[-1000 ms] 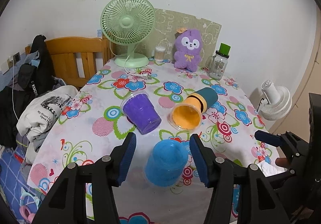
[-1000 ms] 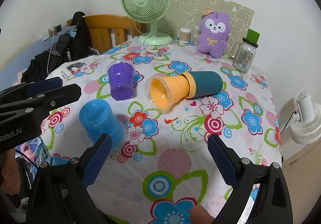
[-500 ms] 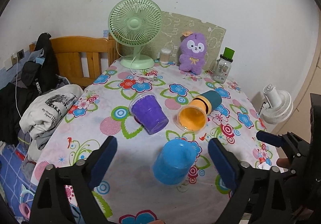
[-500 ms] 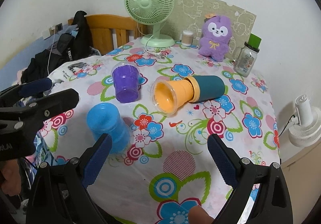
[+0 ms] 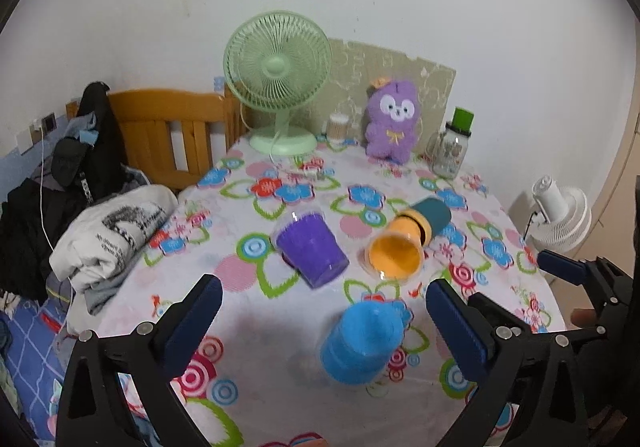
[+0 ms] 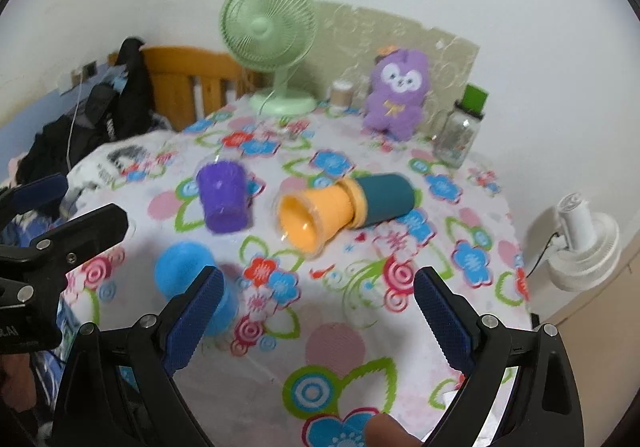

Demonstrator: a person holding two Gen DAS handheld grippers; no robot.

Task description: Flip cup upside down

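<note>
The blue cup (image 5: 362, 343) is sitting inverted between the left hand-held gripper's (image 5: 320, 323) released jaws; the right hand-held gripper (image 6: 316, 307) is idling, released — flip apparently done.

Lived-in bedroom: wooden headboard (image 5: 168, 127); heaped clothes (image 5: 108, 231); plush toy (image 5: 392, 119) on floral tablecloth (image 5: 256, 335)

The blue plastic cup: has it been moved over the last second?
No. The blue plastic cup sits upside down beside the same red flower print; only the cameras moved.

At nine o'clock in my right view I read only "AI" on the left tongs (image 6: 60, 243); print on the folded shirt (image 5: 120, 221) is too blurred.
</note>
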